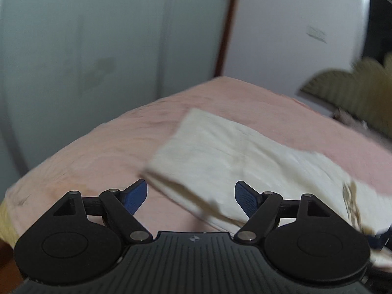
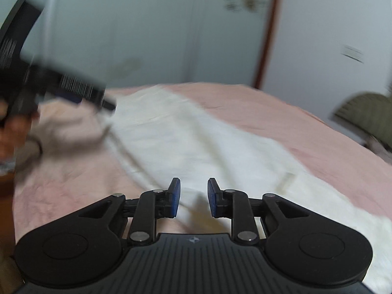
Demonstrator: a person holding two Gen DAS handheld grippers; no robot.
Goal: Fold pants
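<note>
Blue ribbed fingers (image 1: 137,196), creased cream pants (image 1: 235,152)

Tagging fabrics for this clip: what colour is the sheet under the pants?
Pale pink sheet; the pants are cream. Clearest in the left wrist view.

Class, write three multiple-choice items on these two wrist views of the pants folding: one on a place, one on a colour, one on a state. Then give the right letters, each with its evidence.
1. Where do the cream fabric pants lie?
A. on the pink bed sheet
B. on a wooden floor
C. in a basket

2. What colour are the gripper pads?
A. red
B. blue
C. green

3. How do the jaws of the left gripper stand?
A. shut on the pants
B. shut on the sheet
C. open, holding nothing

Answers: 1 A, pink sheet shows around the pants on all sides; 2 B, both views show blue pads on black fingers; 3 C, the pads stand wide apart with only bed and cloth behind them.
</note>
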